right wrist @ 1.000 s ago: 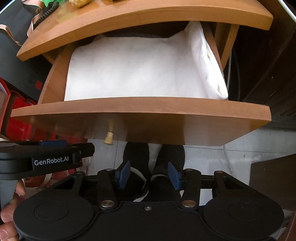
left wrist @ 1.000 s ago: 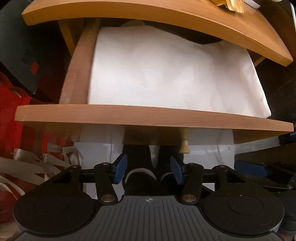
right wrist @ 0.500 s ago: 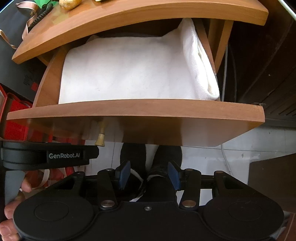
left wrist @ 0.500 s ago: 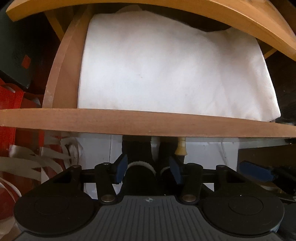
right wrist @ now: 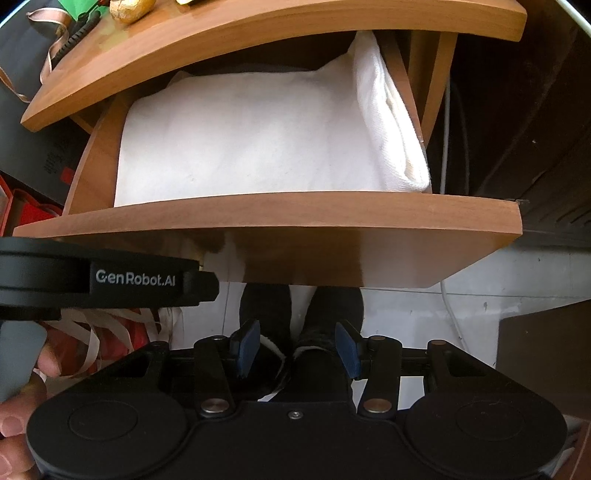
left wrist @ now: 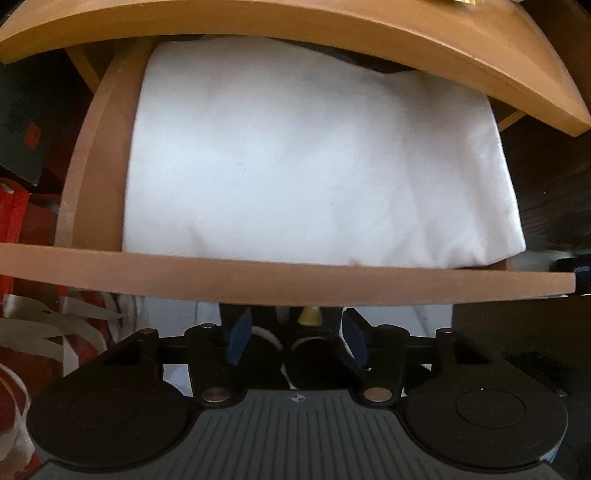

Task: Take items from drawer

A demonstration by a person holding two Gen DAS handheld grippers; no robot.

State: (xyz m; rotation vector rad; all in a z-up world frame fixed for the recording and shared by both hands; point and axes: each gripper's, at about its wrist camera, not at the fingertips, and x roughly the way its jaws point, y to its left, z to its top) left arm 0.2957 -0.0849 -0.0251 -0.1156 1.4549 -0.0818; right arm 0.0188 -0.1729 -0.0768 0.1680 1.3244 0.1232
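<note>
The wooden drawer [left wrist: 288, 282] stands pulled out, filled by a folded white cloth [left wrist: 314, 166]. My left gripper [left wrist: 297, 341] hovers just in front of the drawer's front panel, pointing down. Its jaws are opening and nothing is between them. A small wooden knob [left wrist: 309, 315] shows under the panel. In the right wrist view the same drawer [right wrist: 295, 218] and cloth [right wrist: 251, 140] lie ahead. My right gripper [right wrist: 295, 347] is open and empty, short of the front panel. The left gripper's black body [right wrist: 110, 280] reaches in from the left.
A wooden tabletop [right wrist: 229, 40] overhangs the back of the drawer, with a gold object [right wrist: 131, 8] and ribbon on it. Red bags with pale ribbons [left wrist: 33, 332] sit at the left. The person's dark shoes [right wrist: 325, 314] stand on white floor below. A cable [right wrist: 445, 155] hangs at the right.
The left gripper moved forward toward the drawer, so the cloth fills more of its view, and its jaws spread slightly. In the right view the left gripper's body reaches further right.
</note>
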